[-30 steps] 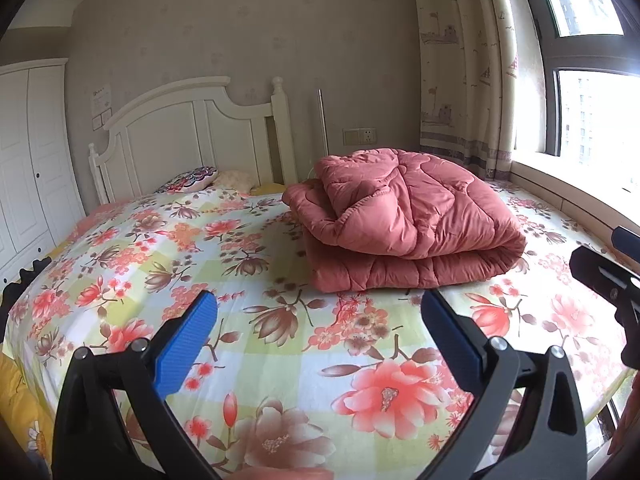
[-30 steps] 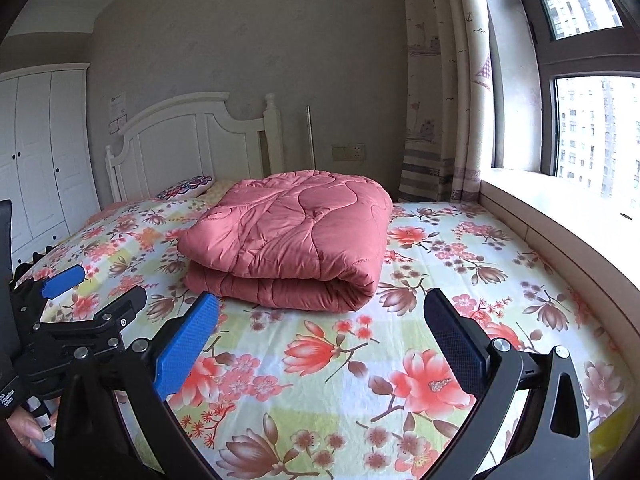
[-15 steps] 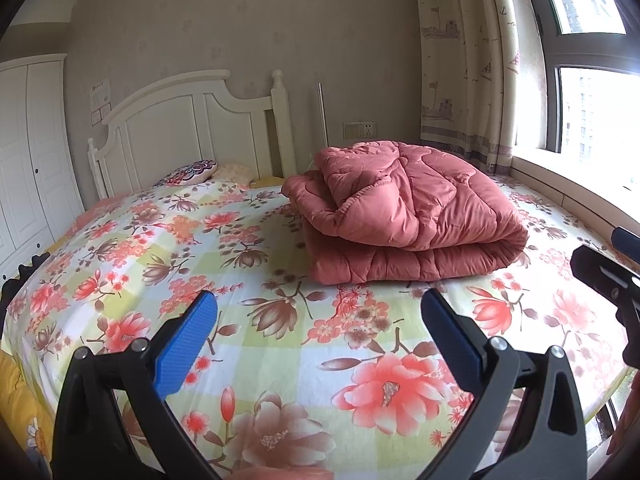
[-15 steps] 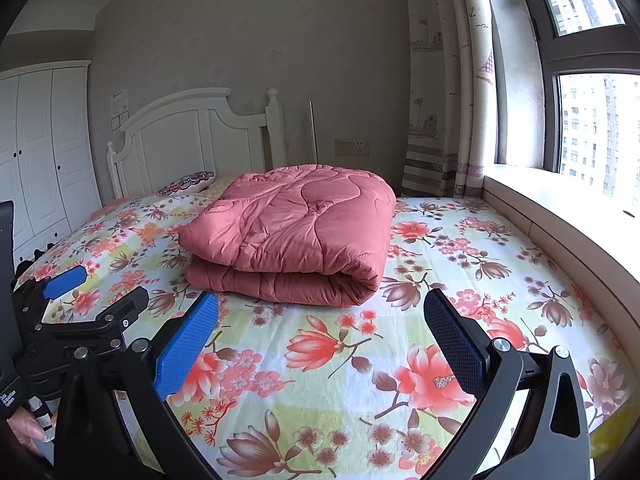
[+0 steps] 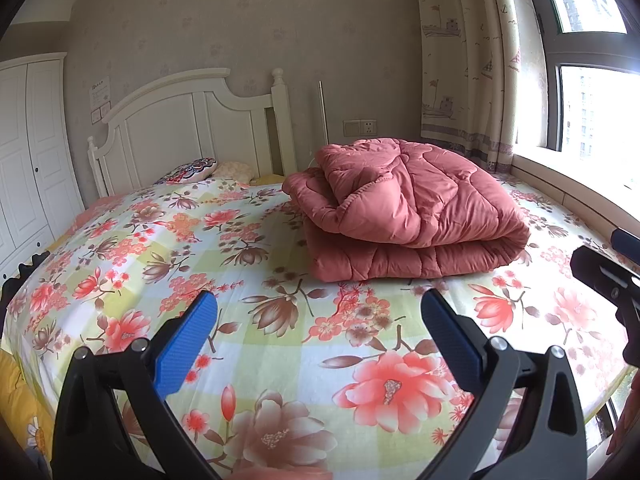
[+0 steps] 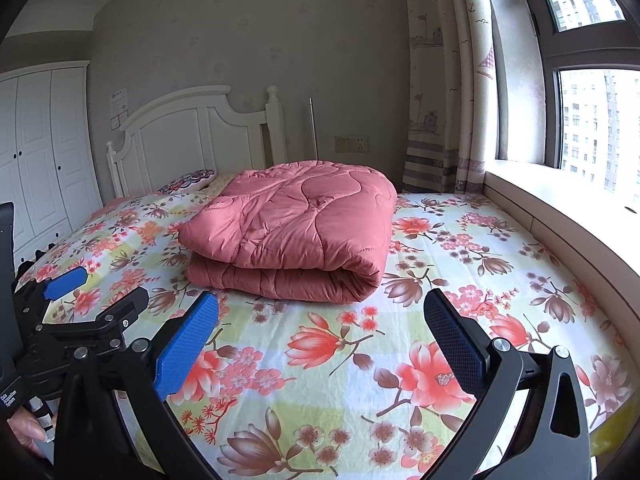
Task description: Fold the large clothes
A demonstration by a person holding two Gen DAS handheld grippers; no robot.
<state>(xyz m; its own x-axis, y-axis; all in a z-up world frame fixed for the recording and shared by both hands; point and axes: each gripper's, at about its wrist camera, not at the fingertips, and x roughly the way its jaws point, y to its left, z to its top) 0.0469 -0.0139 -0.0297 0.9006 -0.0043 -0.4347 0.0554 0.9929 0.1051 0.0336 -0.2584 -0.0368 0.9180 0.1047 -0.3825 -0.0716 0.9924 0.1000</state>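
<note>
From the left wrist, the left gripper (image 5: 318,332) hangs spread wide and empty over the bed (image 5: 248,344); the quilt (image 5: 404,208) lies folded ahead (top layer rumpled). From the right wrist, the right gripper (image 6: 320,334) gapes empty too, quilt (image 6: 296,228) ahead mid-bed.

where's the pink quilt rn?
The pink quilt lies folded on the floral bed sheet, mid-bed toward the headboard, centre in both wrist views, ahead of both open grippers and touching neither.
</note>
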